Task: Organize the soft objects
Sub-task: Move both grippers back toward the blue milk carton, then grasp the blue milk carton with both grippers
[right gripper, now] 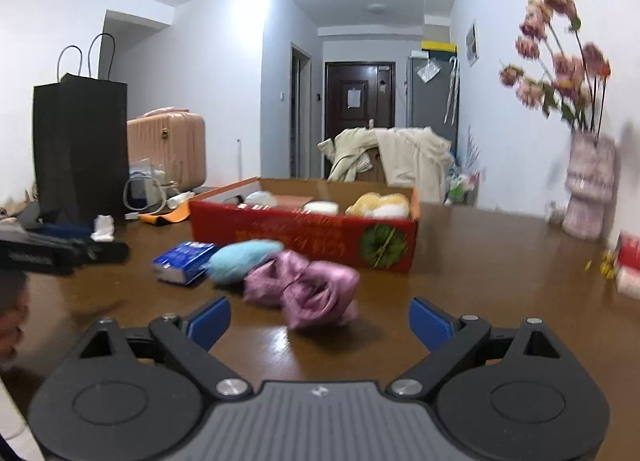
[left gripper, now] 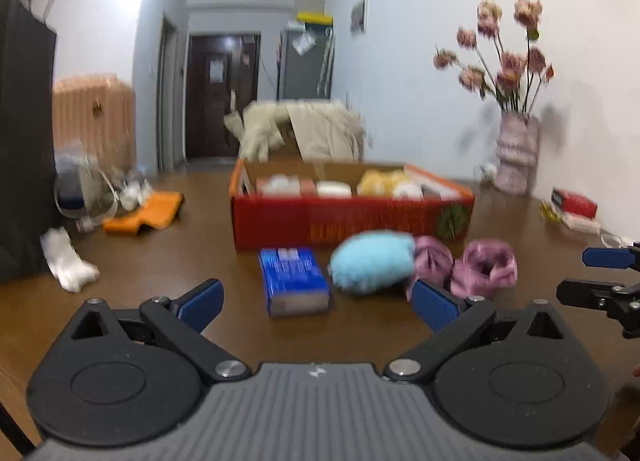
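Observation:
A red cardboard box (left gripper: 352, 221) (right gripper: 304, 235) stands on the brown table and holds a yellow plush (left gripper: 382, 181) (right gripper: 378, 203) and white soft items. In front of it lie a light blue fluffy bundle (left gripper: 372, 263) (right gripper: 240, 259), two pink fabric rolls (left gripper: 484, 269) (right gripper: 308, 287) and a blue tissue pack (left gripper: 294, 281) (right gripper: 184, 261). My left gripper (left gripper: 318, 303) is open and empty just short of the tissue pack and blue bundle. My right gripper (right gripper: 320, 321) is open and empty just short of the pink rolls. A white sock (left gripper: 70, 265) (right gripper: 103, 228) lies at the left.
A black paper bag (left gripper: 24, 141) (right gripper: 80, 149) stands at the left, with an orange cloth (left gripper: 144, 213) and cables beside it. A pink vase with flowers (left gripper: 514, 153) (right gripper: 588, 185) stands by the right wall, near a red book (left gripper: 574, 203). A chair draped with a beige coat (left gripper: 304, 133) stands behind the box.

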`<action>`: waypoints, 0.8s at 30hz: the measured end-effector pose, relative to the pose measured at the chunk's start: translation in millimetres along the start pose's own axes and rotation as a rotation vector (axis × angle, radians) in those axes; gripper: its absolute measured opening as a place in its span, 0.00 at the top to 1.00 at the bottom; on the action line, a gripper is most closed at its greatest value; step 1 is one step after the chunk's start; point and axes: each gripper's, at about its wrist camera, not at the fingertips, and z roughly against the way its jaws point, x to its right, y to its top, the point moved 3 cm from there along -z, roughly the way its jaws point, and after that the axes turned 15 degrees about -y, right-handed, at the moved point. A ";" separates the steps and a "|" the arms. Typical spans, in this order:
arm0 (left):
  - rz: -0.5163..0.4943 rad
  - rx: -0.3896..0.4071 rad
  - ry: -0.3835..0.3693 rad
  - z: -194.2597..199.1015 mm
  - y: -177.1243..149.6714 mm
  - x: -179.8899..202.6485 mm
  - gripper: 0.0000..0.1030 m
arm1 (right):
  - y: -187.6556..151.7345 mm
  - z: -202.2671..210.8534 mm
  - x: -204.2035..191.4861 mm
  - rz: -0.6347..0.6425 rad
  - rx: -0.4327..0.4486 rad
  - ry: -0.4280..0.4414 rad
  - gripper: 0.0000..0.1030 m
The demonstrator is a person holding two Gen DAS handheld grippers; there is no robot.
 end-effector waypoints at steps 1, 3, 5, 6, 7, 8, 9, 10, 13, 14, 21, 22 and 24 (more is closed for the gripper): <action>0.011 -0.010 0.009 -3.3 -1.2 -1.9 0.00 | -4.9 -1.2 -2.0 -0.004 -0.005 0.002 0.04; 0.038 -0.005 0.007 -6.3 -2.2 -6.5 0.00 | -9.7 -4.9 -1.9 -0.005 -0.023 -0.019 0.04; 0.059 -0.009 0.002 -8.9 -4.9 -9.1 0.00 | -12.9 -9.4 -0.2 -0.019 -0.042 -0.028 0.04; 0.065 -0.019 -0.003 -10.3 -5.5 -10.0 0.00 | -13.2 -11.1 1.1 -0.030 -0.049 -0.029 0.04; 0.071 -0.018 -0.006 -11.0 -5.6 -10.3 0.00 | -13.5 -12.0 2.3 -0.039 -0.055 -0.028 0.04; 0.080 -0.015 -0.010 -11.3 -5.3 -10.3 0.00 | -13.1 -13.4 3.0 -0.043 -0.063 -0.022 0.04; 0.088 -0.015 -0.014 -12.3 -4.1 -10.5 0.00 | -11.5 -15.3 3.3 -0.044 -0.074 -0.013 0.04; 0.095 -0.022 -0.021 -14.9 -1.4 -10.5 0.00 | -8.7 -17.6 3.6 -0.038 -0.085 -0.003 0.04; 0.064 -0.032 -0.022 -25.3 12.1 -8.8 0.00 | 6.8 -24.3 5.2 0.005 -0.072 0.014 0.06; 0.053 -0.024 -0.014 -29.2 18.2 -9.0 0.00 | 14.4 -27.1 7.1 0.000 -0.067 0.018 0.08; -0.003 -0.062 0.006 -66.6 36.2 -18.3 0.02 | 61.6 -59.2 -6.3 0.015 -0.038 0.120 0.26; -0.002 -0.077 0.011 -72.4 34.2 -22.3 0.04 | 64.6 -65.2 -12.3 0.040 -0.040 0.124 0.31; 0.019 -0.110 0.017 -83.0 31.6 -32.5 0.08 | 68.4 -78.5 -26.8 0.108 -0.057 0.136 0.37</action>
